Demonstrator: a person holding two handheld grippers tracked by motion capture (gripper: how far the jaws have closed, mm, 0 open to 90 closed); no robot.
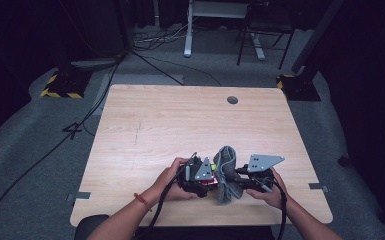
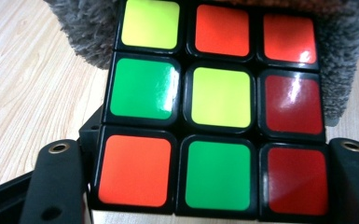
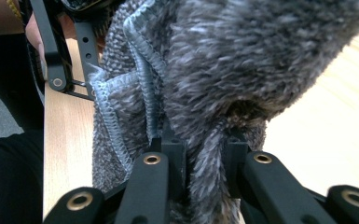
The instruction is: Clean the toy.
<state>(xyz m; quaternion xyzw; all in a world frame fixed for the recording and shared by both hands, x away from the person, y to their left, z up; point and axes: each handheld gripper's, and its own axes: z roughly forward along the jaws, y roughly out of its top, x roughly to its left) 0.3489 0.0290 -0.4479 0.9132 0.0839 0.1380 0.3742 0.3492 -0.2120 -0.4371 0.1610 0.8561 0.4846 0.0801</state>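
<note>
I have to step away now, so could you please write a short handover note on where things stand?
Left gripper: jaws flank the puzzle cube, which sits between them; whether they press it is unclear.
Right gripper: jaws shut on a fold of the grey cloth.
Both meet near the table's front edge, cloth against the cube's far side.
Done: both things in hand.
Left: apparently wiping the cube's faces.

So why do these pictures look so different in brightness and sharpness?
High view: dim, dark surroundings, soft detail on the table. Left gripper view: bright, white glare on the cube stickers. Right gripper view: the grey cloth up close, slightly blurred.
</note>
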